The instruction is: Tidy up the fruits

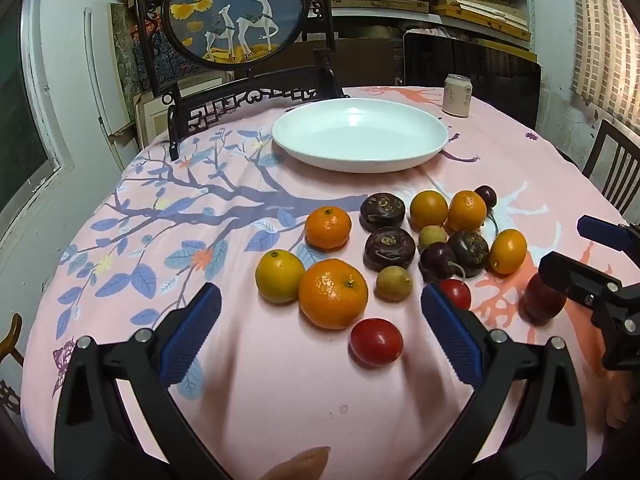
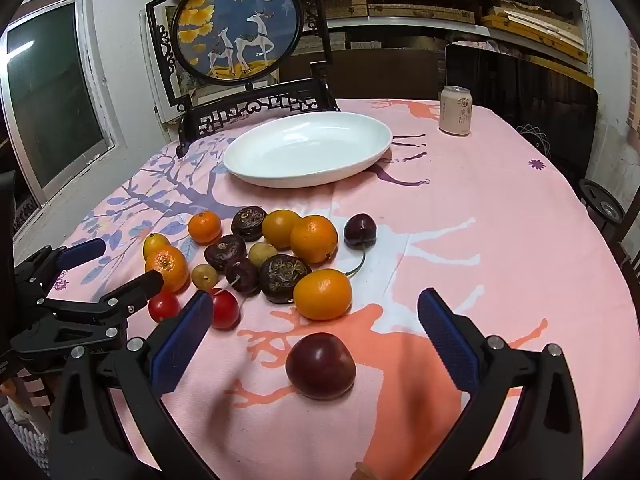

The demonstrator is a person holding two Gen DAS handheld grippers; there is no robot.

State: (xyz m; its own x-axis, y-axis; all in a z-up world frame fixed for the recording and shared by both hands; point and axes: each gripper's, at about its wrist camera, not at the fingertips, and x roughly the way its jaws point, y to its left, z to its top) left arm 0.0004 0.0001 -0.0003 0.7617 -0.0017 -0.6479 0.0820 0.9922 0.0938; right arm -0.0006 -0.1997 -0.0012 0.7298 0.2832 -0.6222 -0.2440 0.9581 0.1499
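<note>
The fruits [image 1: 384, 248] are lying loose on the pink tablecloth [image 1: 280, 380], clustered just in front of the empty white plate [image 1: 360, 136]. You are holding your left gripper [image 1: 320, 340] and right gripper [image 2: 316, 344] spread wide, gripping nothing. A can [image 2: 455, 110] is standing behind the plate.

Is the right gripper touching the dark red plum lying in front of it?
Apart. In the right wrist view the right gripper stands wide open, and the dark red plum lies on the tablecloth between its fingers with bare cloth showing on both sides.
</note>
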